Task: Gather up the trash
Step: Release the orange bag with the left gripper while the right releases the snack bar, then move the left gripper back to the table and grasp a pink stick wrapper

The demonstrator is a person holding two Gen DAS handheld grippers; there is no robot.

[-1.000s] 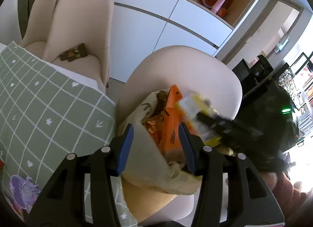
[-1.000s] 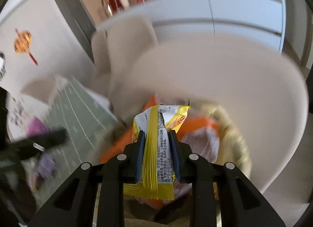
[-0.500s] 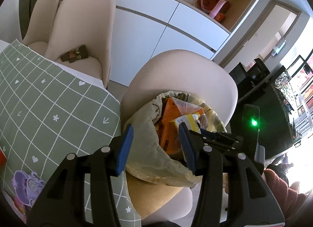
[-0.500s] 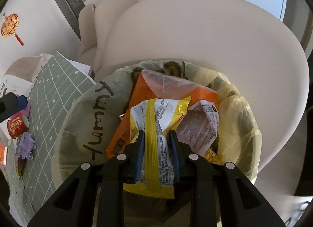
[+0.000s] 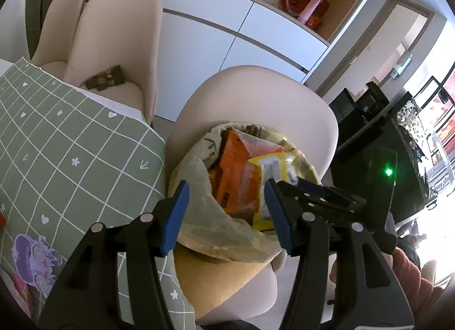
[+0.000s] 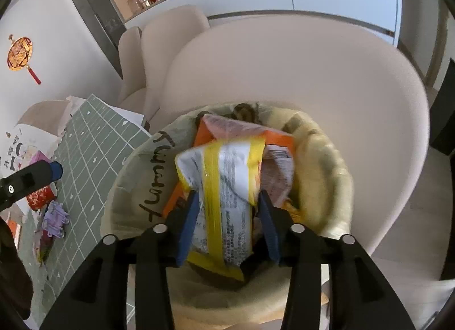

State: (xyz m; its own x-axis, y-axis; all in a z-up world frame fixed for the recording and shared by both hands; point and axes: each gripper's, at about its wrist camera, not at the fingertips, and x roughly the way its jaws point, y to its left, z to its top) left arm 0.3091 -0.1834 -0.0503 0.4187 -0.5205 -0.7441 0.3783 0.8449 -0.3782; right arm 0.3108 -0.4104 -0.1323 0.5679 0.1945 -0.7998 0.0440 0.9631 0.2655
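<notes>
The right fingers (image 6: 227, 222) are opening around a yellow wrapper (image 6: 224, 188) that points lengthwise away, over orange packets (image 6: 273, 136) in the bag (image 6: 136, 176). The left fingers (image 5: 227, 216) are opening, holding nothing.

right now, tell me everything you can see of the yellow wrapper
The yellow wrapper is a crinkled, glossy foil-like snack packet: white printed back, yellow edges, a yellow seam down its middle, looking flat and empty. It lies lengthwise between the fingers of the right tool, whose jaws are opening and no longer clearly pinch it. It rests on an orange packet in the trash bag on a chair.
</notes>
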